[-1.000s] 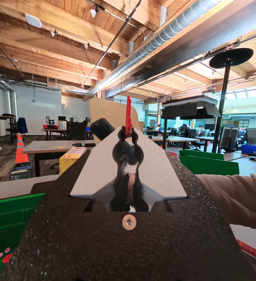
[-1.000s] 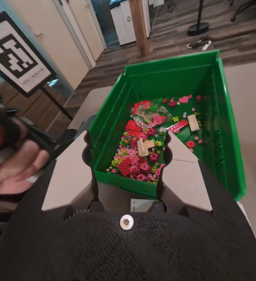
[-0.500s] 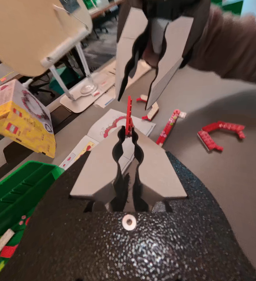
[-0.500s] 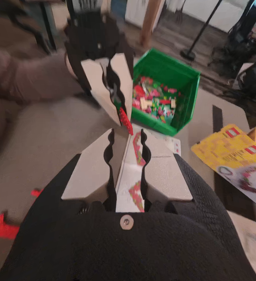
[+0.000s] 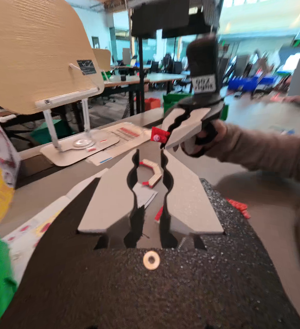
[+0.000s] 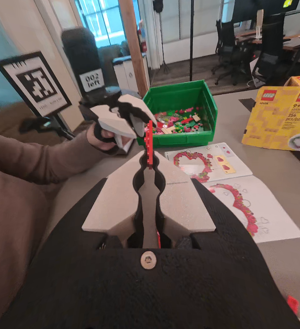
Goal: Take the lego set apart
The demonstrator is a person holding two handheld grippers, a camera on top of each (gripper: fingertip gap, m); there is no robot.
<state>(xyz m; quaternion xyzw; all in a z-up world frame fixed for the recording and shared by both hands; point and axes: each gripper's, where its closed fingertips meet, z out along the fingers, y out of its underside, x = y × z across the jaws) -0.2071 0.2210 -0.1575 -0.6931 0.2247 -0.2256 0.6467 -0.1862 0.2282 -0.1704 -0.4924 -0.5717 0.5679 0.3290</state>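
Observation:
My right gripper (image 6: 149, 154) is shut on the lower end of a thin red lego plate (image 6: 148, 142), held upright above the grey table (image 6: 279, 258). In the left wrist view the same gripper (image 5: 163, 143) shows at upper right, pinching the red plate (image 5: 159, 136). My left gripper (image 5: 149, 151) is open and empty, its jaws a hand's width apart. In the right wrist view, it (image 6: 144, 130) hovers right at the plate's top end. A tan and red lego arc (image 5: 152, 175) lies on the table beyond the left fingers.
A green bin (image 6: 181, 140) with several loose lego pieces stands behind the plate. An open instruction booklet (image 6: 217, 165) and a yellow box (image 6: 279, 121) lie to the right. More red pieces (image 5: 238, 208) lie on the table. A tan board on a stand (image 5: 38, 53) rises at the left.
The left gripper held the red plate before and has now opened off it. The right gripper came from over the bin, closed on the plate and now holds it.

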